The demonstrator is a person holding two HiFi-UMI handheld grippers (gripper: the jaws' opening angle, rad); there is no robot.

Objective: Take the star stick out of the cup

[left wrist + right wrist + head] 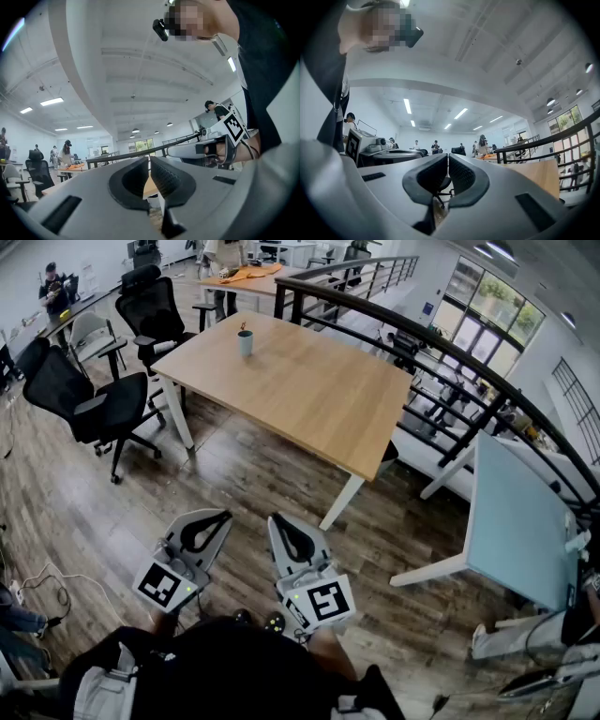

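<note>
Task not begun. The star stick (242,327) stands in the cup (246,342) at the far end of the wooden table (309,390), well apart from both tools (star shape too small to confirm). Left gripper (219,518) and right gripper (277,523) are held low by the body, jaws together on nothing. Count: one cup, one stick, one table, two grippers. Remaining: approach, grasp, lift out.

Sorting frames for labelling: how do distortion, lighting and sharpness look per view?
Head view: fisheye bends the railing and table; even light, cup small but sharp. Left gripper view: black vignette corners, left tongs fill the bottom. Right gripper view: same vignette, right tongs likewise.
</note>
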